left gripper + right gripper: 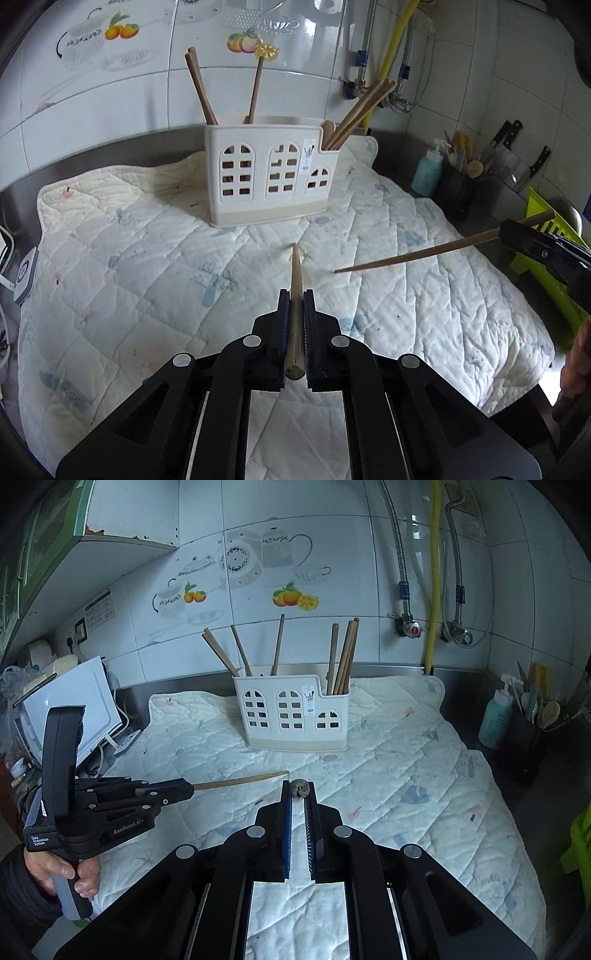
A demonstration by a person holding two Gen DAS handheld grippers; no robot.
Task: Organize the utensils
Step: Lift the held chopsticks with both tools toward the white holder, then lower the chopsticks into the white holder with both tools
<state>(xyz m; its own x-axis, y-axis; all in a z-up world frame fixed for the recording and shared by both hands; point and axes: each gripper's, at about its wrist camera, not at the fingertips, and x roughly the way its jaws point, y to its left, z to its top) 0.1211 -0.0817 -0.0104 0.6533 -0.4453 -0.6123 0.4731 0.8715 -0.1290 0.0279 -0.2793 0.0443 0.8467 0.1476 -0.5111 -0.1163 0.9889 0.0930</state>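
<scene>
A cream utensil holder (269, 173) (293, 712) with arched cut-outs stands on the quilted mat and holds several wooden chopsticks (360, 110) (343, 657). My left gripper (296, 295) (184, 788) is shut on a wooden chopstick (295, 295) (240, 780) that runs forward between its jaws, tip over the mat. My right gripper (298, 786) (513, 232) is shut on another chopstick (417, 253); in its own view only the chopstick's butt end (300, 788) shows at the fingertips. Both grippers hover in front of the holder.
The quilted mat (129, 258) (424, 775) covers a steel counter. At the right stand a teal pump bottle (427, 171) (495, 720), a dark utensil pot (458, 188), knives (509, 140) and a green rack (546, 229). A white appliance (74, 701) sits at the left.
</scene>
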